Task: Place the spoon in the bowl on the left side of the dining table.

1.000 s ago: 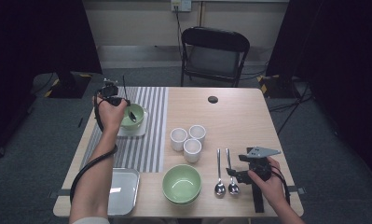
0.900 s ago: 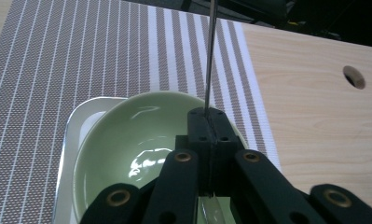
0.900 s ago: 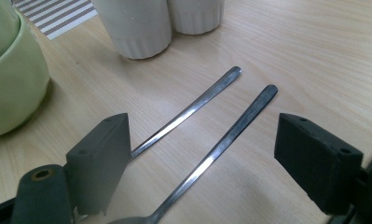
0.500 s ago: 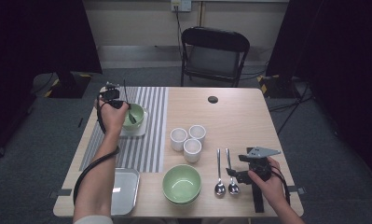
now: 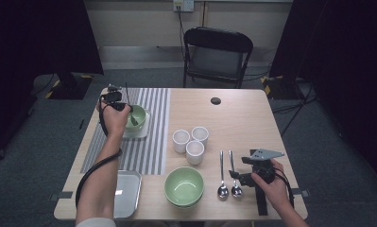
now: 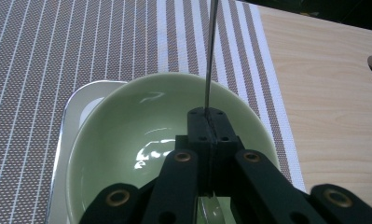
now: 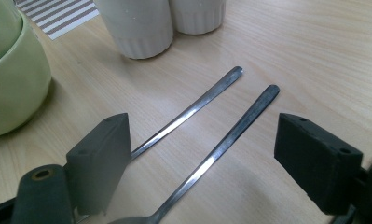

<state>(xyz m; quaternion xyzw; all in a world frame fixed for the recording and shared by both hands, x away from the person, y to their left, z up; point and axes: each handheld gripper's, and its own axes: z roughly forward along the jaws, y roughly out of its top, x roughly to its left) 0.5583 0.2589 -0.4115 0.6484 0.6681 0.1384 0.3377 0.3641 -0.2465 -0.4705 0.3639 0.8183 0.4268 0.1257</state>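
**Spoon going into far bowl — two spoons left**

While left tongs (image 6: 207, 140) pinch the thin steel spoon handle (image 6: 210, 51) upright over the small pale-green ceramic bowl (image 6: 141, 140), spoon's bowl end sits low inside it; judged approx. one placement nearly done, release pending. Bowl rests on a small white square plate (image 5: 143, 132), on the grey striped placemat (image 5: 148, 142), far-left of light wood desk (image 5: 243, 118).

Right tongs (image 7: 202, 158) spread wide, holding nothing, hovering over two more steel spoons (image 5: 226, 175) lying side by side nr front edge.

Containers: large green bowl (image 5: 184, 185), inside looks bare; three white ribbed cups (image 5: 191, 141) clustered mid-desk, contents can't tell; metal tray (image 5: 124, 191) front-left, bare.
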